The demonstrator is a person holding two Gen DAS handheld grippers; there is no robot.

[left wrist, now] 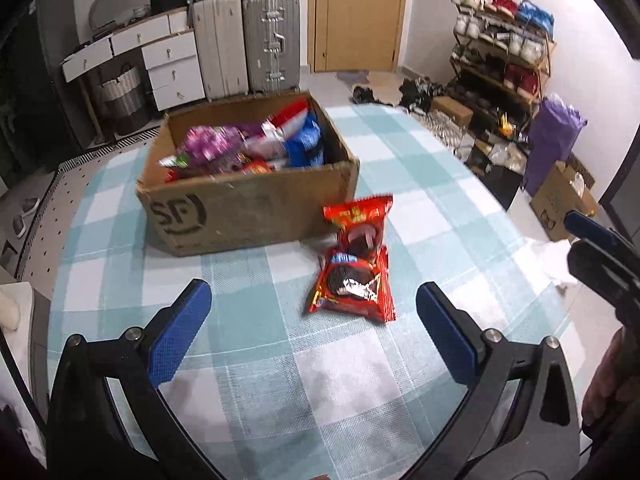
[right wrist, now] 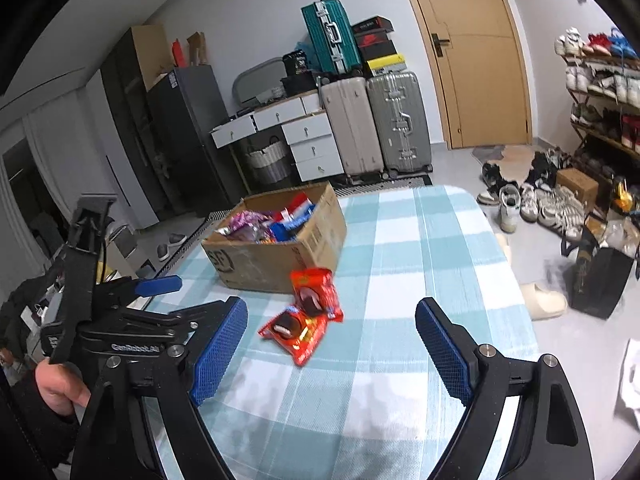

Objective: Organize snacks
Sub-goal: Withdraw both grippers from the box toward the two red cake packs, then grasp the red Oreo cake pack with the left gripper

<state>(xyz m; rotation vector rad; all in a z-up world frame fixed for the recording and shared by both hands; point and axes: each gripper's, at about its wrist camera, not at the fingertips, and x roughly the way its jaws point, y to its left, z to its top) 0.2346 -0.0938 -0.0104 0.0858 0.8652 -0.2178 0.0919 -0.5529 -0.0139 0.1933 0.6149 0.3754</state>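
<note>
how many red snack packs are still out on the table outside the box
2: one red pack lies right by the cardboard box, the other red pack overlaps its near end on the checked tablecloth. None look hidden.

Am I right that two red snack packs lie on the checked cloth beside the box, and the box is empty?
Not quite: the box is full of snacks, as the left wrist view shows. The two red packs do lie on the checked cloth beside it.
</note>
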